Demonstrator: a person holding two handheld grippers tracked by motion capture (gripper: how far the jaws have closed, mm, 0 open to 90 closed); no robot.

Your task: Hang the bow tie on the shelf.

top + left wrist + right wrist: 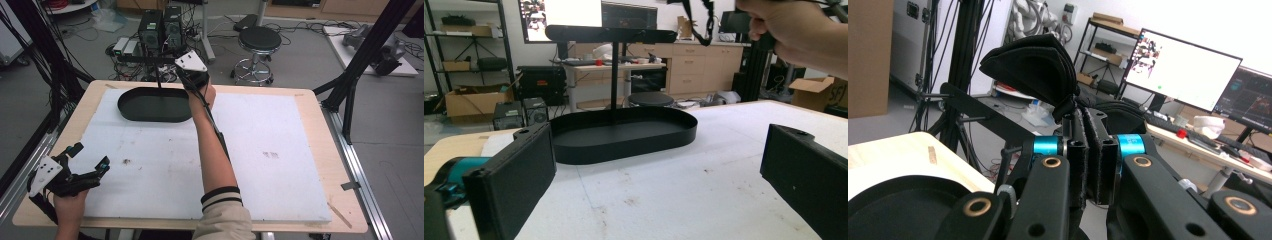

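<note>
A black oval tray [131, 116] sits at the far left of the white mat, with a thin upright post [158, 80] that carries a black crossbar [145, 59]. My right gripper [193, 79] is raised over the tray's right end, beside the post. In the right gripper view its jaws [1093, 150] are shut on a folded black cloth [1033, 70] that sticks up above them, with the tray [898, 205] low at the left. My left gripper [90, 156] rests at the near left corner, open and holding nothing [659, 185]. It faces the tray [624, 145].
The white foam mat [260, 150] covers most of the wooden table [310, 100]. Past the far edge stand a black stool [259, 42] and computer cases [160, 27] on the floor. Black frame struts [365, 55] rise at the right.
</note>
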